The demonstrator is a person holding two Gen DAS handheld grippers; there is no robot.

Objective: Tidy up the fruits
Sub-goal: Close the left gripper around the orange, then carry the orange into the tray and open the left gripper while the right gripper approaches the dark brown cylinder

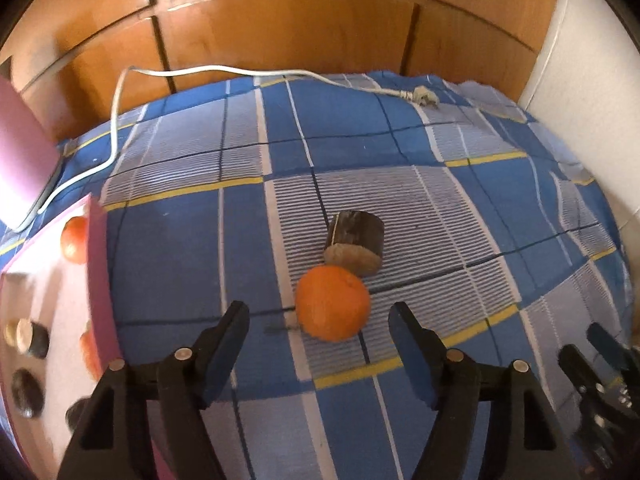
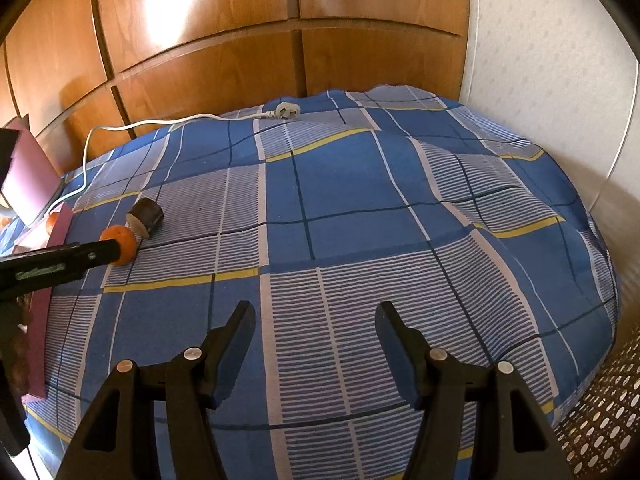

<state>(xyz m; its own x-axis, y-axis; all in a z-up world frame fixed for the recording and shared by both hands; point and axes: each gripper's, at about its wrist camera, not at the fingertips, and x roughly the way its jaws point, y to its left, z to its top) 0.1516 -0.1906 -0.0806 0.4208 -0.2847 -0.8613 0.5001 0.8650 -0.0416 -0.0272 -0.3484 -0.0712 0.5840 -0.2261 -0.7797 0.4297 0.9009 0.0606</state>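
An orange [image 1: 332,303] lies on the blue checked bedsheet, touching a short brown cylinder-shaped piece [image 1: 354,242] just behind it. My left gripper [image 1: 320,312] stands open right in front of the orange, a fingertip on either side and neither pad touching it. In the right wrist view the same orange [image 2: 124,246] and brown piece [image 2: 146,216] sit at far left, with a left-gripper finger [image 2: 60,264] reaching across. At the left a pink box [image 1: 98,260] holds another orange [image 1: 74,240] and several brown pieces [image 1: 34,338]. My right gripper [image 2: 316,316] is open over bare sheet.
A white cable [image 1: 116,120] with its plug [image 1: 422,94] runs along the far side of the bed. A pink flat object [image 1: 20,148] stands at the far left. Wooden wardrobe doors [image 1: 280,28] rise behind the bed, and a white wall [image 2: 540,60] at the right.
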